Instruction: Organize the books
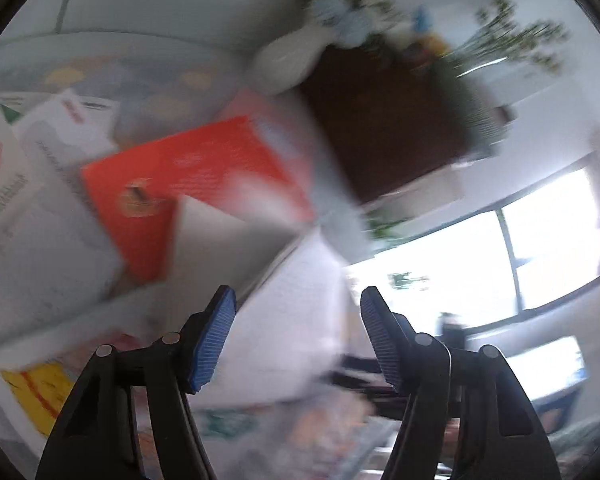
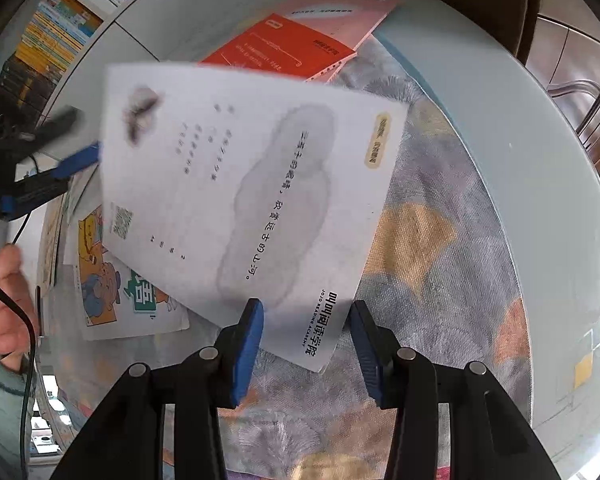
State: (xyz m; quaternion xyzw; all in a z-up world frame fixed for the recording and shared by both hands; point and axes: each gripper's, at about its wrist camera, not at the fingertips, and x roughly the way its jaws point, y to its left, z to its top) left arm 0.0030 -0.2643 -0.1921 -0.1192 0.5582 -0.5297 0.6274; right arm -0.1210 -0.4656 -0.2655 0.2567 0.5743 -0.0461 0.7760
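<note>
Several books still lie scattered on the round table (image 2: 500,128), like the red book (image 2: 276,50), while the white booklet (image 2: 240,184) hangs lifted between the half-open right gripper (image 2: 306,352) and left gripper (image 2: 78,164), grip unclear, so barely started imo.

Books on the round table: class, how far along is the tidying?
Done: nothing looks stacked yet. In hand: a white booklet is raised between left gripper and right gripper; whose jaws grip it is unclear. Remaining: red book, pink book and cartoon book lie scattered.
</note>
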